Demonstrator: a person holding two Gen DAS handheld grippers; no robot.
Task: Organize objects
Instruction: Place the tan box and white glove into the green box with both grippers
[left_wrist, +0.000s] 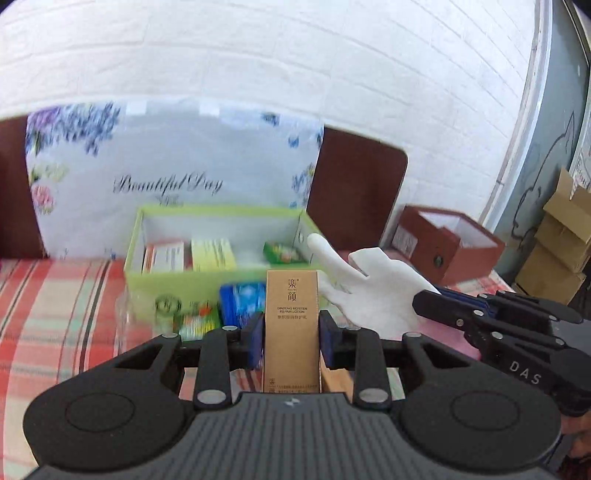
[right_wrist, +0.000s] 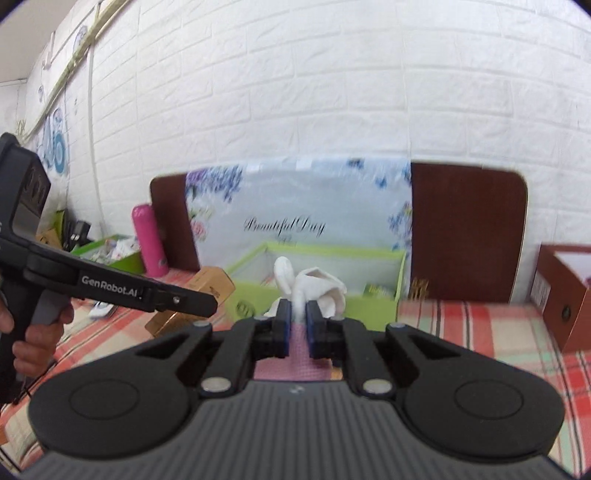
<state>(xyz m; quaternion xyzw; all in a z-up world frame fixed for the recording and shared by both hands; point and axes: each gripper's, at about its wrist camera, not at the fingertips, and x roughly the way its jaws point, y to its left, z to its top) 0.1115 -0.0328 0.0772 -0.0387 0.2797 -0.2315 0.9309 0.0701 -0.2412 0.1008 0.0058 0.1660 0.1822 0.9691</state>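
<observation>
Tan cardboard fills the nearest part of the left wrist view: a tall lotion box (left_wrist: 291, 325) stands upright between the blue pads of the left hand-held gripper (left_wrist: 291, 338), which pinches it on both sides, lifted clear of the plaid cloth (left_wrist: 55, 295) that covers the bed. Just to its right, the right hand-held gripper (right_wrist: 297, 326) is closed on a white glove (right_wrist: 314, 290), the fabric squeezed between its pads with one stiff finger sticking up; the left view shows the same glove (left_wrist: 369, 291) hanging from the black jaws. Just behind the lotion box, small packets, a blue one (left_wrist: 242, 301) among them, lie blurred in front of a light green box (left_wrist: 221, 212). That open box sits on the bed beyond both grippers and holds several flat packages (left_wrist: 192, 254). Behind it a flowered pillow (left_wrist: 173, 166) leans against the dark brown headboard (left_wrist: 358, 184), with the white brick wall (left_wrist: 295, 55) beyond. To the right stands a reddish-brown box (left_wrist: 448, 243); in the right view a pink bottle (right_wrist: 149, 242) stands far left.
</observation>
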